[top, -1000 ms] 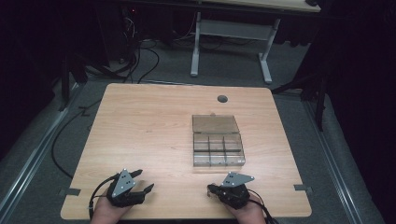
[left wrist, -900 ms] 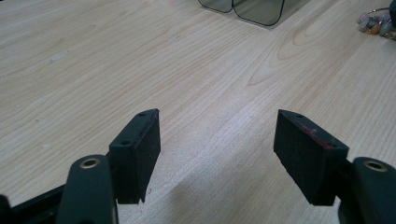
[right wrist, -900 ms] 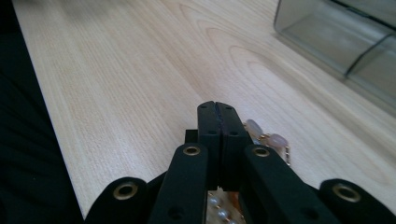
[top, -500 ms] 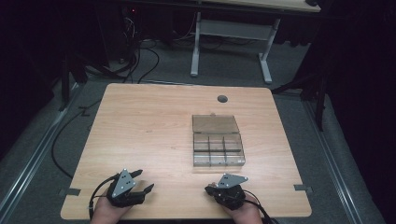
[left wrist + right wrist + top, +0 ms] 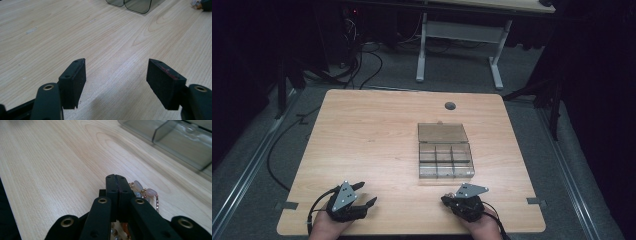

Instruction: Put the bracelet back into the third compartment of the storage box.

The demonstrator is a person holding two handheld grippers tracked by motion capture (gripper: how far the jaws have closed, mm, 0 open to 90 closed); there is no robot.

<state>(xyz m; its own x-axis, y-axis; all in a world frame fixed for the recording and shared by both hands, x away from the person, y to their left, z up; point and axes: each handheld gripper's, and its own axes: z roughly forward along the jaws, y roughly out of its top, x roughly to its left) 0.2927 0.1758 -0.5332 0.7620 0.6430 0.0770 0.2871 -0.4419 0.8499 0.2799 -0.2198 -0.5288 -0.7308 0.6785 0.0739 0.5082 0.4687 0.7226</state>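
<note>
The wooden table (image 5: 377, 135) is the largest thing here, its pale top bare across the left half, with a small dark round grommet (image 5: 450, 105) near the far edge. On the right half sits a clear, smoke-tinted plastic organiser box (image 5: 446, 161), its hinged lid (image 5: 442, 132) laid open flat on the far side. The box is divided into a grid of small compartments, three across and two deep as far as the high view shows; no contents can be made out in any of them. In the right gripper view the near wall of the box (image 5: 180, 143) runs across the upper right, its visible cells looking clear.

The left gripper (image 5: 362, 194) rests at the near left edge of the table, well apart from the box, its jaws spread wide with nothing but bare wood between them; the left gripper view shows both dark pads (image 5: 163, 83) standing far apart.

The right gripper (image 5: 446, 201) sits at the near edge, just in front of the box. Its jaws are pressed together, pinching a beaded bracelet (image 5: 145, 192) of pale oval stones and small gold links, which bunches on the table just beside and beneath the jaw tips.
</note>
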